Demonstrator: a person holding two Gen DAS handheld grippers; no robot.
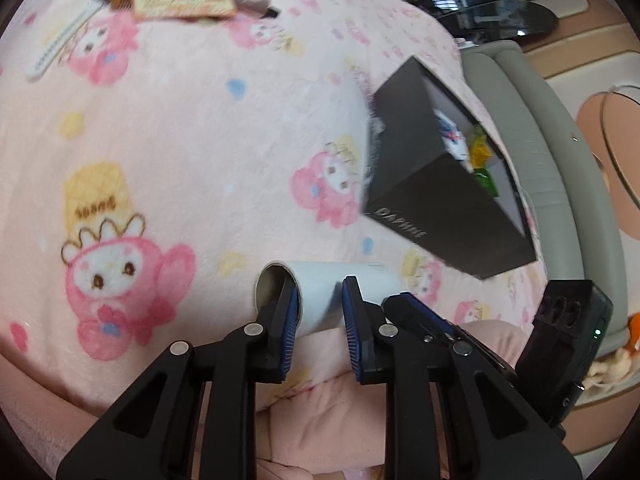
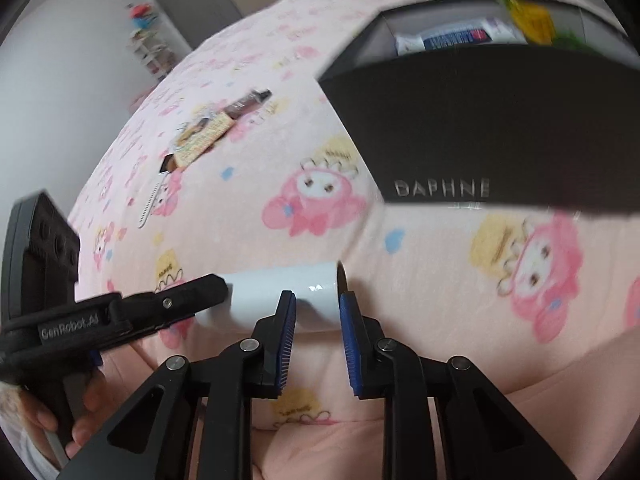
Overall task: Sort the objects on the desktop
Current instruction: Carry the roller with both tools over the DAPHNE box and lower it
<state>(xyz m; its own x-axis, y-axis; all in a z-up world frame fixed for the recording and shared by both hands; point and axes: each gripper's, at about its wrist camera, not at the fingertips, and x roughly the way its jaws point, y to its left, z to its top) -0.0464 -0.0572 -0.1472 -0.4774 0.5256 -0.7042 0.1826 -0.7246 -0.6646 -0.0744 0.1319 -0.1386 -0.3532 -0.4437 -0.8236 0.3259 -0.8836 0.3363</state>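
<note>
pink cartoon-print blanket (image 1: 192,128), black box (image 1: 432,200), white roll (image 1: 320,292), snack packet (image 1: 180,0), white comb (image 1: 56,48) lying on it

The black box (image 2: 500,120) is blurred, its far contents cut by the frame edge.

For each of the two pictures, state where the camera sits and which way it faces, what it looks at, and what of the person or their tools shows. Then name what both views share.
Left wrist: on the left gripper, looking forward and down over the pink blanket; its fingers straddle one rim of the white roll; the right gripper shows beside it.
Right wrist: on the right gripper, facing the black box; the left gripper and a hand show.
Shared: roll, box, blanket, snack packet.
</note>
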